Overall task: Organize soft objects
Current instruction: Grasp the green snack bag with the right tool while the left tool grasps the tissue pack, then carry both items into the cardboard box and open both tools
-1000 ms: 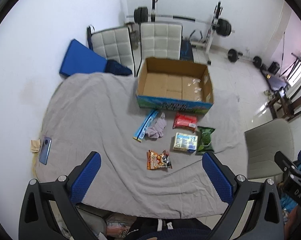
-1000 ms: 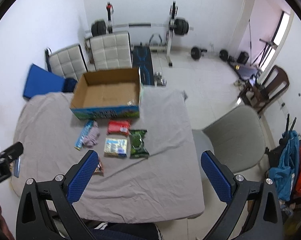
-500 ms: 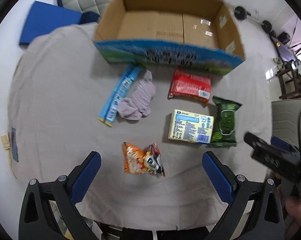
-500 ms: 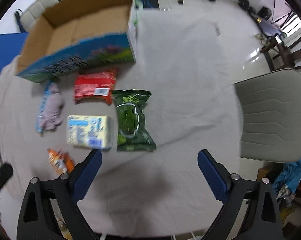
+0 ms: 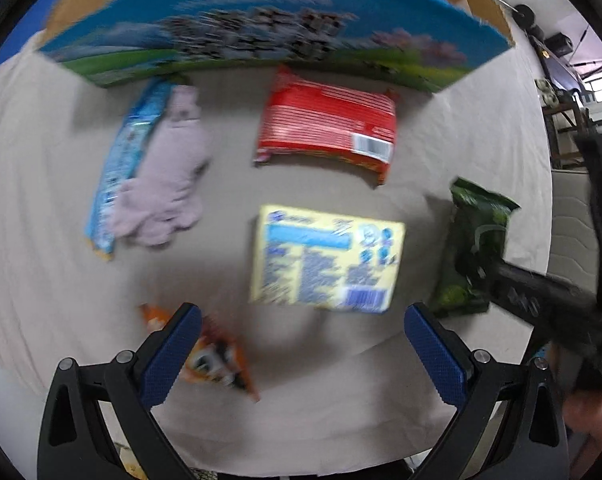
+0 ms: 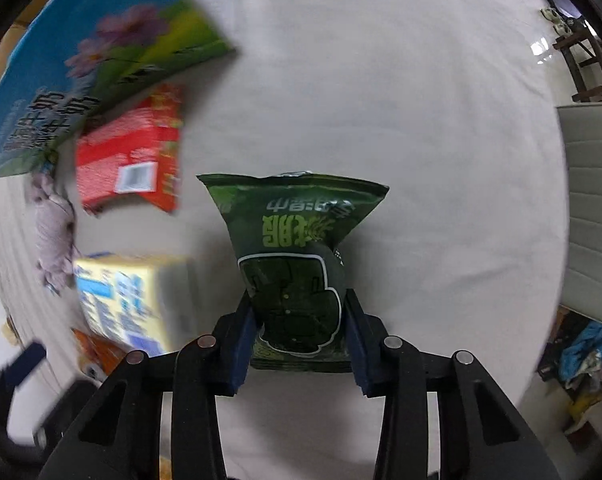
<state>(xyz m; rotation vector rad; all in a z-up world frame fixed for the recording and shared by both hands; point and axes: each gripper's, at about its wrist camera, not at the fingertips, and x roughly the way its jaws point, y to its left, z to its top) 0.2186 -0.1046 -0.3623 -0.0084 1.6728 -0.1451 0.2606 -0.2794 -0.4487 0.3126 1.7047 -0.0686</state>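
My right gripper [image 6: 299, 312] is shut on the near end of a green snack bag [image 6: 293, 248], which lies on the grey sheet; the bag also shows in the left wrist view [image 5: 475, 236]. My left gripper [image 5: 301, 344] is open and empty, low over the sheet. A yellow pack [image 5: 327, 256] lies just ahead of it, and an orange snack bag [image 5: 217, 356] sits by its left finger. A red pack [image 5: 327, 128], a lilac cloth [image 5: 169, 176] and a blue tube [image 5: 131, 160] lie in front of the cardboard box [image 5: 261, 28].
The grey sheet [image 6: 381, 100] covers the table. A grey chair [image 6: 593, 208] stands at the table's right edge. The box's printed wall [image 6: 81, 64] rises close at the far left in the right wrist view.
Both grippers dropped low toward the items. My right gripper moved onto the green bag and closed on it. My left gripper came closer to the yellow pack, staying open.
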